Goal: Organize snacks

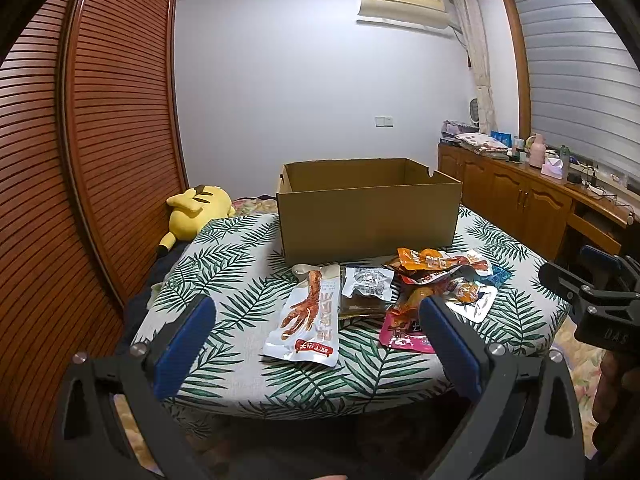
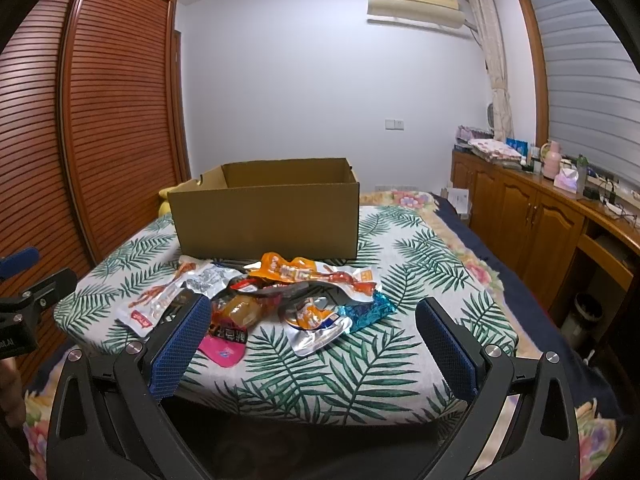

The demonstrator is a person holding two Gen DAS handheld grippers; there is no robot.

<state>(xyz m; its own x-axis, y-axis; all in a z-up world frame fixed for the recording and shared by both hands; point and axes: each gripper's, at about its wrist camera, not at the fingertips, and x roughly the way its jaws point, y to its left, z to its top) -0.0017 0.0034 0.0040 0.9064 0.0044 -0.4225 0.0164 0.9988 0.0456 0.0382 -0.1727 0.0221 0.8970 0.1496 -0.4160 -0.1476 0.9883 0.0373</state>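
Note:
An open cardboard box [image 1: 368,216] [image 2: 268,216] stands at the back of a leaf-print table [image 1: 240,264] [image 2: 400,272]. Several snack packets lie in a pile in front of it: a white chicken-foot packet [image 1: 308,320] [image 2: 156,300], a silver packet [image 1: 366,284], orange packets [image 1: 436,262] [image 2: 304,272], a pink packet [image 1: 404,336] [image 2: 224,350], a blue wrapper [image 2: 370,308]. My left gripper [image 1: 318,340] is open and empty, just short of the pile. My right gripper [image 2: 314,340] is open and empty, also near the pile; it shows at the right edge of the left wrist view [image 1: 592,292].
A yellow plush toy [image 1: 196,212] lies left of the table by a slatted wooden wardrobe [image 1: 100,140]. A wooden cabinet [image 2: 532,216] with bottles and cloths runs along the right wall under the window. A flowered bedspread [image 2: 408,200] lies behind the table.

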